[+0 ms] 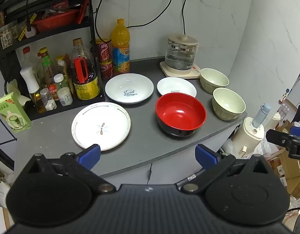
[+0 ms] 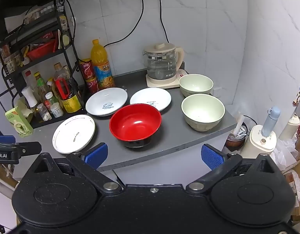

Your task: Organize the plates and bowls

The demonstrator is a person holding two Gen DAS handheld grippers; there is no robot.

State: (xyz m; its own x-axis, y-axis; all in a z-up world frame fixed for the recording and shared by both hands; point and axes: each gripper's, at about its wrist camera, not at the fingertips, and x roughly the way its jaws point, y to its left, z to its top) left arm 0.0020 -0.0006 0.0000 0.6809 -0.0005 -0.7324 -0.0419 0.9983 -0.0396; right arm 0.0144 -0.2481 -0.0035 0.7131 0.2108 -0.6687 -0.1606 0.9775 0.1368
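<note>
On the grey counter (image 1: 142, 142) lie three white plates: a rimmed one with a small flower mark (image 1: 101, 125) (image 2: 73, 134), a "Sweet" plate (image 1: 129, 88) (image 2: 106, 101) and a smaller plate (image 1: 176, 86) (image 2: 150, 98). A red bowl (image 1: 180, 114) (image 2: 135, 123) stands at the centre front. Two pale green bowls (image 1: 214, 80) (image 1: 228, 103) (image 2: 195, 84) (image 2: 203, 111) sit at the right. My left gripper (image 1: 148, 156) hangs open before the counter's front edge, empty. My right gripper (image 2: 154, 155) is also open and empty, just off the front edge.
A black rack (image 1: 52, 29) with bottles and jars fills the back left. An orange juice bottle (image 1: 120, 46), red cans (image 1: 105, 58) and a glass kettle (image 1: 181, 54) line the back wall. A green carton (image 1: 12, 115) stands at the left. Clutter lies beyond the right edge.
</note>
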